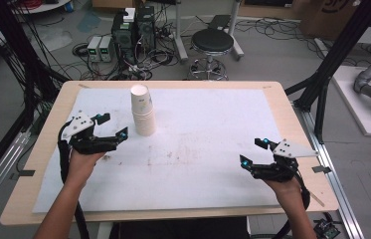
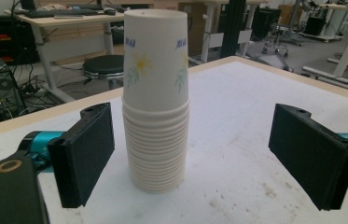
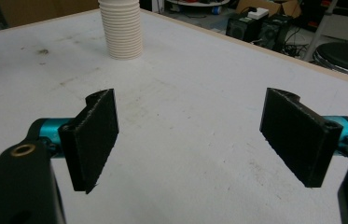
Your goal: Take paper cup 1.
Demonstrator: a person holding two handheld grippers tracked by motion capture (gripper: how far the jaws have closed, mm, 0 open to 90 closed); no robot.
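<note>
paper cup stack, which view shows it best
The left gripper view: the paper cup stack stands upside down, close and whole, with its flower print and nested rims clear, between the open jaws of the left gripper. The high view shows it small from above. The right gripper view shows its lower rims, far off.

Two hand-held black grippers, bare forearms
Left gripper (image 1: 111,126) and right gripper (image 1: 253,152) each carry teal-lit jaw tips, flat black ribbed pads (image 2: 87,154), a grey three-cornered plate and a trailing black cable

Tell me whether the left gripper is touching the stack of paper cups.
Apart. In the left gripper view, the left gripper is open, with white table visible between each jaw and the stack of paper cups.
</note>
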